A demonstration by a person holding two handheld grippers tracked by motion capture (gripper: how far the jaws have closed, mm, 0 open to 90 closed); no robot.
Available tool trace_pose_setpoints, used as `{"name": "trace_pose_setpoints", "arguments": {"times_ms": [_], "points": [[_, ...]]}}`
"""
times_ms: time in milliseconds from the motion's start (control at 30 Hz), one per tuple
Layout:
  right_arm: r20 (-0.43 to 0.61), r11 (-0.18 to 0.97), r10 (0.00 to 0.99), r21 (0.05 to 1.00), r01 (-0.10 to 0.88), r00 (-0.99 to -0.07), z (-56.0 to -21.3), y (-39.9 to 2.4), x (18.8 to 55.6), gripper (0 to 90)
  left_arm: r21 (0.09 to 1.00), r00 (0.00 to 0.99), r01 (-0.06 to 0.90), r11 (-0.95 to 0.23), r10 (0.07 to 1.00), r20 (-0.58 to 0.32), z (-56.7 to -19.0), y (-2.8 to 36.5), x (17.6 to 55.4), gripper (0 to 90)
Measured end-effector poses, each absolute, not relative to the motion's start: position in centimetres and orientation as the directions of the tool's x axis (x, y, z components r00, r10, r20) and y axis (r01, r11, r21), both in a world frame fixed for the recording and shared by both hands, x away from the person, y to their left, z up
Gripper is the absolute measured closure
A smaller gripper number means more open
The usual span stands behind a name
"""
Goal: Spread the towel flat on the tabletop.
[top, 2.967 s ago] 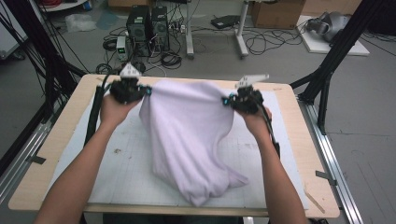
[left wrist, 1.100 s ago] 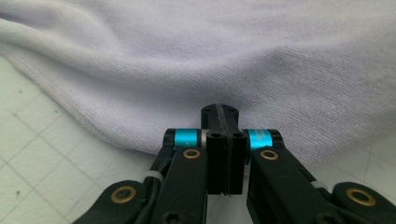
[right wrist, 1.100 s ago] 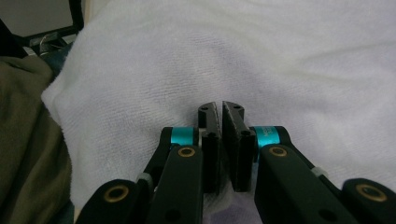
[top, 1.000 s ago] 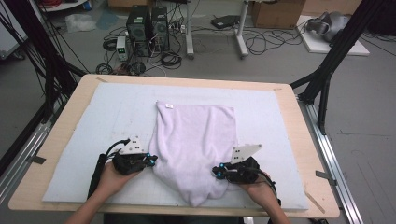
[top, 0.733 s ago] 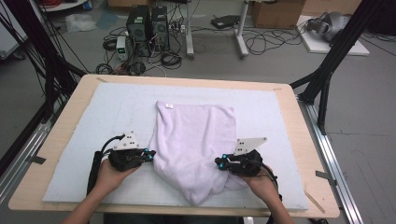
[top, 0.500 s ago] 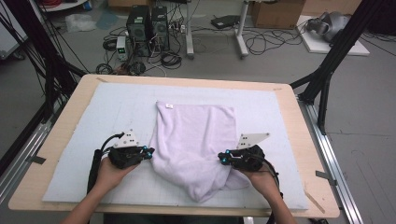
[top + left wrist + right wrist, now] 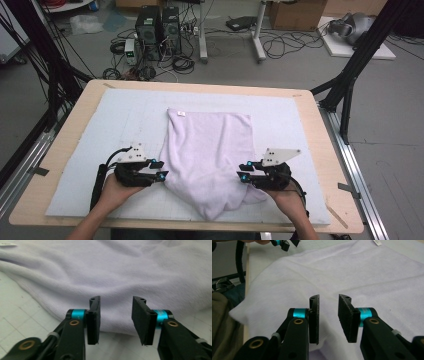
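The left hand-held gripper (image 7: 161, 170) and right hand-held gripper (image 7: 244, 173) have just been opening, jaws apart and empty, with the lilac towel (image 7: 210, 150) lying just ahead of each on the bench (image 7: 65, 145).

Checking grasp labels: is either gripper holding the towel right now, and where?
Nothing is held. Both the left gripper and right gripper have just opened their jaws; the lavender towel lies released.

No readable text; small white tag (image 7: 181, 114) on towel (image 7: 210, 150) illegible.
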State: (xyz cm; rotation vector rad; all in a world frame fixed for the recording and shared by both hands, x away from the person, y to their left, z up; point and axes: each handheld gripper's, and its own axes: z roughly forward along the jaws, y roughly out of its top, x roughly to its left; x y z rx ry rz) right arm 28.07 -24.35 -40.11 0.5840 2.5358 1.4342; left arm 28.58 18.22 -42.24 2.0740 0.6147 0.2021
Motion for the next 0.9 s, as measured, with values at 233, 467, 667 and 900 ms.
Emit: {"name": "trace_pose_setpoints", "arguments": {"times_ms": [233, 467, 667, 900], "points": [[0.066, 0.472, 0.332, 0.852, 0.226, -0.941, -40.5, -24.1, 25.7, 55.5, 0.838, 0.897, 0.311, -0.448, 0.430, -0.102, -42.0, 17.4, 26.6, 48.0], [0.074, 0.559, 0.255, 0.803, 0.209, -0.964, -42.3, -21.7, 25.6, 48.6, 0.795, 0.917, 0.299, -0.527, 0.390, -0.086, -43.4, 14.9, 26.4, 42.0], [0.087, 0.583, 0.226, 0.785, 0.207, -0.970, -42.7, -20.6, 26.4, 70.3, 0.790, 0.920, 0.286, -0.542, 0.387, -0.068, -43.8, 14.4, 27.0, 76.3], [0.082, 0.545, 0.226, 0.815, 0.196, -0.971, -40.3, -20.2, 26.9, 77.0, 0.835, 0.900, 0.283, -0.472, 0.431, -0.062, -41.0, 16.5, 27.6, 82.3]]}}
